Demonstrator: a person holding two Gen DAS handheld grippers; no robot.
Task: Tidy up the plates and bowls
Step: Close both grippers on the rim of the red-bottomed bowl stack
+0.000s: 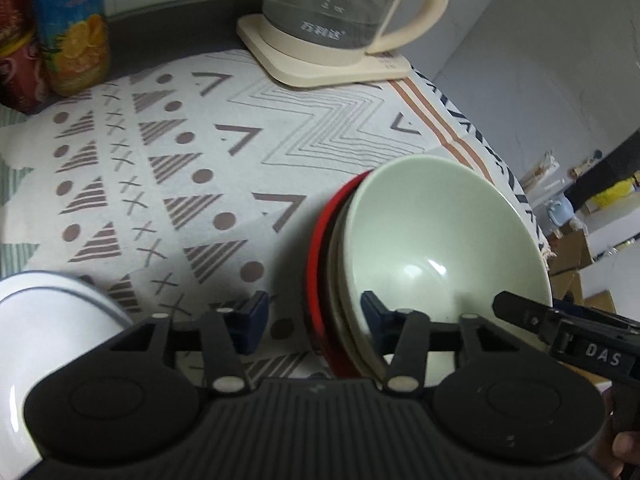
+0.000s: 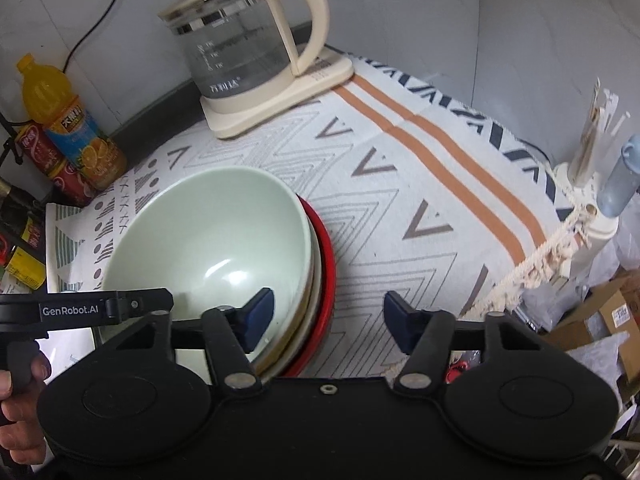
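Note:
A pale green bowl (image 1: 440, 240) sits on top of a stack with a cream dish and a red plate (image 1: 316, 264) on the patterned tablecloth. My left gripper (image 1: 314, 312) is open and straddles the stack's left rim. The same green bowl (image 2: 208, 240) and red plate (image 2: 326, 276) show in the right wrist view. My right gripper (image 2: 328, 312) is open and straddles the stack's right rim. A white bowl with a dark rim line (image 1: 44, 328) lies at the lower left of the left wrist view.
A glass kettle on a cream base (image 2: 248, 52) stands at the back. An orange juice bottle (image 2: 68, 128) and red cans (image 2: 52, 164) stand at the back left. The table's right edge (image 2: 540, 256) has a fringe, with boxes and a chopstick holder (image 2: 592, 152) beyond.

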